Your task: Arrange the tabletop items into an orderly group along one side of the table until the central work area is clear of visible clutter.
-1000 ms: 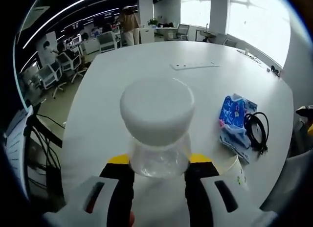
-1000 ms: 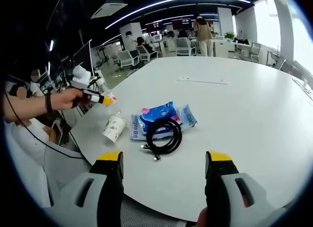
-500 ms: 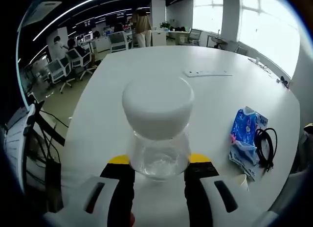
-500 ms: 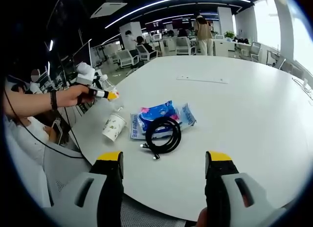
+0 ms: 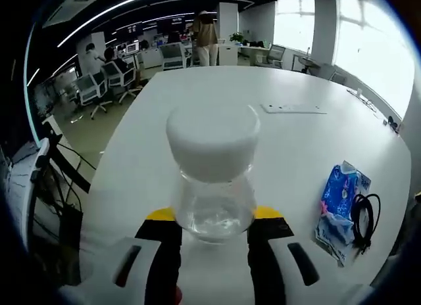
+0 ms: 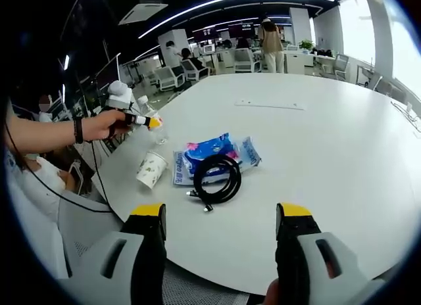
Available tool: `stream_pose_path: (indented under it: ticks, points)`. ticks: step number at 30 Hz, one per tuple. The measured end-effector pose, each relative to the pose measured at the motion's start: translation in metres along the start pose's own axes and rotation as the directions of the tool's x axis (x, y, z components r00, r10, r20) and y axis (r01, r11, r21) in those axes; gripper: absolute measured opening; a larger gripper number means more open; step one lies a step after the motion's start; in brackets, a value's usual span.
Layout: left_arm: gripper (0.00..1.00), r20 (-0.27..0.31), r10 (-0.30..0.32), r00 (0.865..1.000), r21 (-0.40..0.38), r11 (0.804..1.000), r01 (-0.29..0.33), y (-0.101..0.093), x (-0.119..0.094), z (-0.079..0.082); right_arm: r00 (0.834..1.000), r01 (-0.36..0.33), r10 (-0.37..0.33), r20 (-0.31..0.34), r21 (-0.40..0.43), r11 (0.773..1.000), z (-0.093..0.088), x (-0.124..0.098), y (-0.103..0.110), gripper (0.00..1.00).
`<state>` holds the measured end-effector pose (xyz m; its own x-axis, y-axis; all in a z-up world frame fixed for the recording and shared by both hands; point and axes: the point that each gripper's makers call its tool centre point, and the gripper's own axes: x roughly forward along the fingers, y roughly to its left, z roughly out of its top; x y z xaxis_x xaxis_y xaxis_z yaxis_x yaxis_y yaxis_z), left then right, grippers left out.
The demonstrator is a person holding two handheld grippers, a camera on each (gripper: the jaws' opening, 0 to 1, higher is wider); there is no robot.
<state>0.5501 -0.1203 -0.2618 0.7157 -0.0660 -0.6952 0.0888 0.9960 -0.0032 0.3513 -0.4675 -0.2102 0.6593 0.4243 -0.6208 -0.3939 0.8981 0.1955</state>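
A clear jar (image 5: 212,187) with a white lid stands upright between my left gripper's (image 5: 212,231) jaws, which are shut on its lower body above the white table (image 5: 197,94). To its right lie a blue wipes pack (image 5: 341,198) and a black cable (image 5: 366,217). In the right gripper view, my right gripper (image 6: 223,219) is open over the near table edge with nothing between its jaws. Beyond it lie the coiled black cable (image 6: 216,180), the blue wipes pack (image 6: 212,154) and a paper cup (image 6: 151,169) on its side. A hand holds the left gripper (image 6: 135,119) at the table's left edge.
A thin white strip (image 6: 270,105) lies flat near the table's middle, also the strip (image 5: 293,108) in the left gripper view. Office chairs (image 5: 92,88) and desks stand beyond the table. A person (image 5: 207,39) stands far back. Cables (image 5: 62,180) hang off the table's left side.
My left gripper has carried the jar along the table edge away from the pack and cable; the paper cup has slid out of its view. My right gripper has stayed almost still.
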Motion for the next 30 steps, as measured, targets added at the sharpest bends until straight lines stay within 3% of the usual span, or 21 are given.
stream_pose_path:
  ticks: [14, 30]
  points:
    - [0.38, -0.007, 0.067, 0.998, -0.077, 0.995, -0.067, 0.0015, 0.0059, 0.0056, 1.0, -0.007, 0.007, 0.003, 0.0, 1.0, 0.0022, 0.0018, 0.0, 0.67]
    - [0.38, -0.009, 0.099, 0.995, -0.131, 0.986, -0.099, 0.0008, 0.0071, 0.0067, 1.0, -0.005, 0.005, 0.003, 0.008, 1.0, 0.0016, 0.0025, -0.0019, 0.67]
